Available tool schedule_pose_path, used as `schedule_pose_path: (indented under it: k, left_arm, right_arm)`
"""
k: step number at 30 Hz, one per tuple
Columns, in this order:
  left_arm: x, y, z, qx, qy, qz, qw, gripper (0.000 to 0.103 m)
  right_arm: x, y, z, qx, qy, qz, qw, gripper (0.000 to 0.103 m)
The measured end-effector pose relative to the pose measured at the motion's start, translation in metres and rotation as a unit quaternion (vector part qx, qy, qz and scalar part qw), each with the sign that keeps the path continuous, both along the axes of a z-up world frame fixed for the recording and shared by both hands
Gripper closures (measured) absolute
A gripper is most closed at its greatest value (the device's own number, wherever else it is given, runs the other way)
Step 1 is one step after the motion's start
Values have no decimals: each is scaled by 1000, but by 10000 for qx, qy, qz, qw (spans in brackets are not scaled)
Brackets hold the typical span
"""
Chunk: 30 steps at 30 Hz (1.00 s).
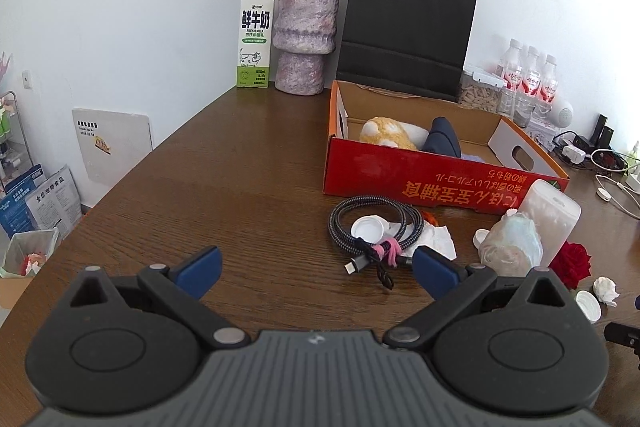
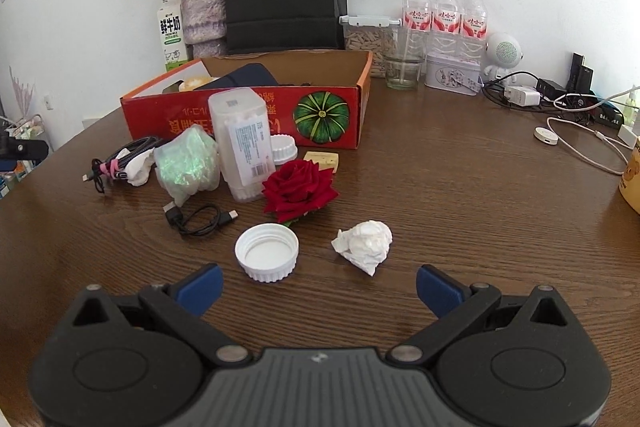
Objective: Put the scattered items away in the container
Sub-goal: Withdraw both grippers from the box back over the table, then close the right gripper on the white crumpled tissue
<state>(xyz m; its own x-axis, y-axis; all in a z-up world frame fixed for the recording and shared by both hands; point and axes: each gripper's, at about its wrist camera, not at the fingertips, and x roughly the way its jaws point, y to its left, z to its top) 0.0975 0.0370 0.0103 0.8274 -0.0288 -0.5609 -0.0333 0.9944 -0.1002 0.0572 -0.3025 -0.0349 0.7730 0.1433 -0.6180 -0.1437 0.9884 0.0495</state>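
A red cardboard box (image 1: 420,175) (image 2: 256,123) stands on the brown table; a yellow plush (image 1: 384,131) and a dark blue item (image 1: 442,137) lie inside it. In front of it lie a coiled braided cable (image 1: 374,231) (image 2: 120,159), a white cap (image 1: 368,229), a bagged bundle (image 1: 510,245) (image 2: 186,165), a clear plastic case (image 1: 550,217) (image 2: 242,143), a red rose (image 2: 298,189) (image 1: 572,263), a short black cable (image 2: 198,219), a big white lid (image 2: 267,251) and a crumpled tissue (image 2: 364,245). My left gripper (image 1: 318,273) is open and empty, just short of the coiled cable. My right gripper (image 2: 318,287) is open and empty, just short of the lid and tissue.
At the back stand a milk carton (image 1: 255,39), a vase of dried roses (image 1: 305,39), a black paper bag (image 1: 408,27) and water bottles (image 2: 444,15). Chargers and white cables (image 2: 560,107) lie at the right. The table's left edge drops to a bin (image 1: 28,255).
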Motion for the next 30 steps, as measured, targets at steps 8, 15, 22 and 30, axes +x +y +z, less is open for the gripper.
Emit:
schedule_pose_path:
  k: [8,15,22,30]
  left_arm:
    - [-1,-27,-12,-1,149,-288,9995,0]
    - [2,-58,-19,9,263,-459,9986,0]
    - [2,-89,-20,67,262,-503,9984,0]
    - [11,-135,-32,284,443,-843,9950,0]
  right_arm:
    - [9,-15,5,-73,-125,-110,9998,1]
    - [24,-34,1,-33,-130,-127,9998,15]
    - [45,-37,-7,-101,-3,86,9999,57]
    - [41,-38,-18,66,-130,368,9992,80]
